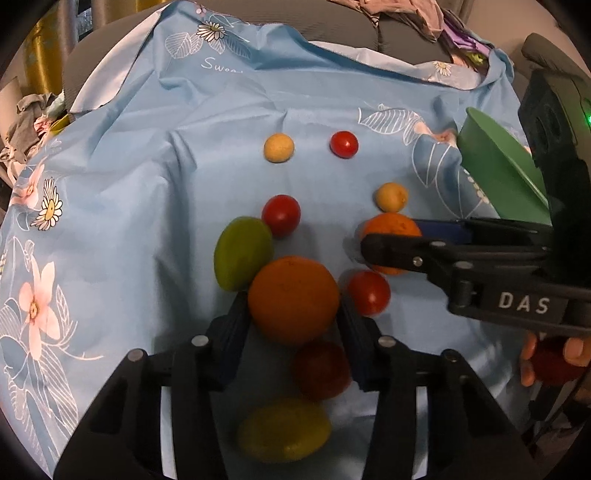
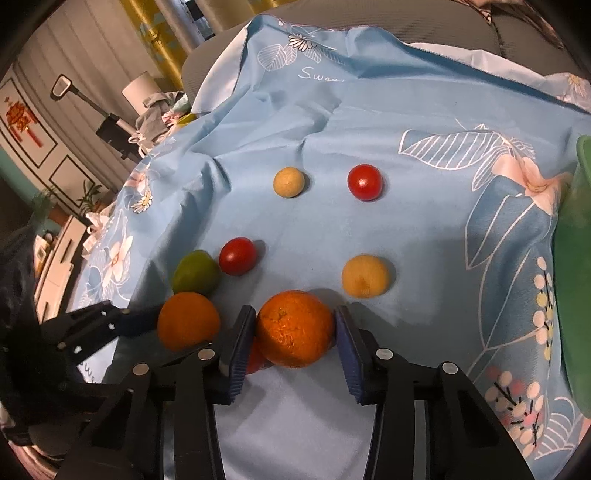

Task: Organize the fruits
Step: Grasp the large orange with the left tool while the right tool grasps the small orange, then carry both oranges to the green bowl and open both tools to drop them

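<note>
Fruits lie on a light blue floral cloth (image 1: 147, 206). My left gripper (image 1: 293, 314) is shut on a large orange (image 1: 293, 299). My right gripper (image 2: 295, 332) is shut on a second orange (image 2: 295, 330); it also shows in the left wrist view (image 1: 391, 225). A green fruit (image 1: 242, 253) and a red tomato (image 1: 281, 215) lie just beyond the left orange. Another tomato (image 1: 369, 292) lies between the two oranges. Two tan round fruits (image 1: 279, 147) (image 1: 391, 196) and a tomato (image 1: 344, 144) lie farther off. A dark red fruit (image 1: 321, 369) and a yellow-green fruit (image 1: 284, 430) lie under the left gripper.
A green bowl (image 1: 502, 173) stands at the right edge of the cloth, also in the right wrist view (image 2: 576, 258). Crumpled clothes (image 1: 26, 118) lie at the far left. A grey cushion (image 1: 332, 26) lies behind the cloth.
</note>
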Demonstrator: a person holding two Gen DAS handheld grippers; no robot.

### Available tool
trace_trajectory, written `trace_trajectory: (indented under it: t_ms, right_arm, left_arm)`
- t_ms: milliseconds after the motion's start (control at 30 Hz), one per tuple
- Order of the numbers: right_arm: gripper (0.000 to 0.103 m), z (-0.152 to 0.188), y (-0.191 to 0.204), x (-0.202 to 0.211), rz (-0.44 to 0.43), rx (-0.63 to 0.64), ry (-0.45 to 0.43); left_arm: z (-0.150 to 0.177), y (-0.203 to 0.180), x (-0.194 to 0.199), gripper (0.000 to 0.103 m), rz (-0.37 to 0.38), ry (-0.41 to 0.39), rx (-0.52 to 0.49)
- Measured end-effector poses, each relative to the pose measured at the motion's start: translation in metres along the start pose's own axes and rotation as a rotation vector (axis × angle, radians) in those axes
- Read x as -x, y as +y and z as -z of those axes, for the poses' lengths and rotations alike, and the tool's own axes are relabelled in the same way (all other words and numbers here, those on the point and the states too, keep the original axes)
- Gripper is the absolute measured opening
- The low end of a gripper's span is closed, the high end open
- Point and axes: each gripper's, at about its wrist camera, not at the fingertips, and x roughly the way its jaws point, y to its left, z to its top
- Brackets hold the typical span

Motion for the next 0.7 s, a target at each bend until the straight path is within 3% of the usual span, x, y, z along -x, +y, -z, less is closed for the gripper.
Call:
trace_trajectory:
  t_ms: [233, 433, 600, 700]
  right_arm:
    - [0.044, 0.003, -0.008, 0.016, -0.042, -0.024, -0.046]
    - [0.044, -0.001, -0.013, 0.074, -0.015, -0.011, -0.202]
    - [0.044, 0.002, -0.046, 0.137, 0.167, -0.053, -0.379]
    - [0.044, 0.006, -0.078, 0.16, 0.29, -0.113, -0.432]
  left_arm:
    - [-0.003, 0.003, 0.014, 0.046, 0.015, -0.029, 0.056]
    - [-0.022, -0.035, 0.049, 0.046, 0.076, -0.125, -0.006]
    - [-0.055, -0.096, 0.052, 0.046, 0.173, -0.174, -0.1]
    - [-0.074, -0.133, 0.044, 0.046, 0.217, -0.19, -0.15]
